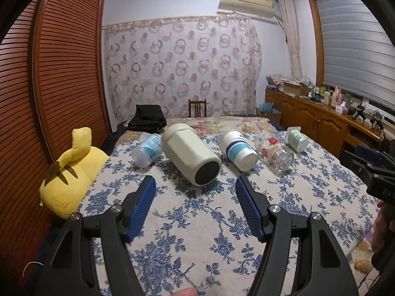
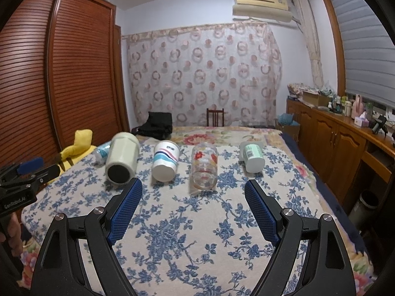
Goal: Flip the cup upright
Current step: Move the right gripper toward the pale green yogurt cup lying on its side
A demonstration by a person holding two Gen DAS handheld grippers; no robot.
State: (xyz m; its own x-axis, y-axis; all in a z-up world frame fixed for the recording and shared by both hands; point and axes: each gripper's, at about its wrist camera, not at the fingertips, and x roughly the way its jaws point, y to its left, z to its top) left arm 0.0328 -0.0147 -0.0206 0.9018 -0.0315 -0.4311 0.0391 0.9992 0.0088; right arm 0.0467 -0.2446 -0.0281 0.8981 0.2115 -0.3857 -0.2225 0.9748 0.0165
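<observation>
Several cups lie on their sides in a row on the bed's blue-flowered cloth (image 1: 197, 222): a small clear plastic cup (image 1: 147, 151), a big cream mug with a dark base (image 1: 191, 154), a white paper cup with blue stripes (image 1: 238, 150), a clear flowered glass (image 1: 275, 151) and a small green-white cup (image 1: 296, 139). My left gripper (image 1: 195, 185) is open and empty, just short of the cream mug (image 2: 122, 160). My right gripper (image 2: 192, 187) is open and empty, just short of the flowered glass (image 2: 204, 167), with the striped cup (image 2: 165, 160) to its left and the green-white cup (image 2: 252, 156) to its right.
A yellow plush toy (image 1: 71, 172) sits at the bed's left edge beside a louvred wardrobe (image 1: 61, 74). A black bag (image 1: 147, 118) lies at the far end. A wooden cabinet (image 2: 340, 143) with clutter runs along the right; a bin (image 2: 365, 208) stands below it.
</observation>
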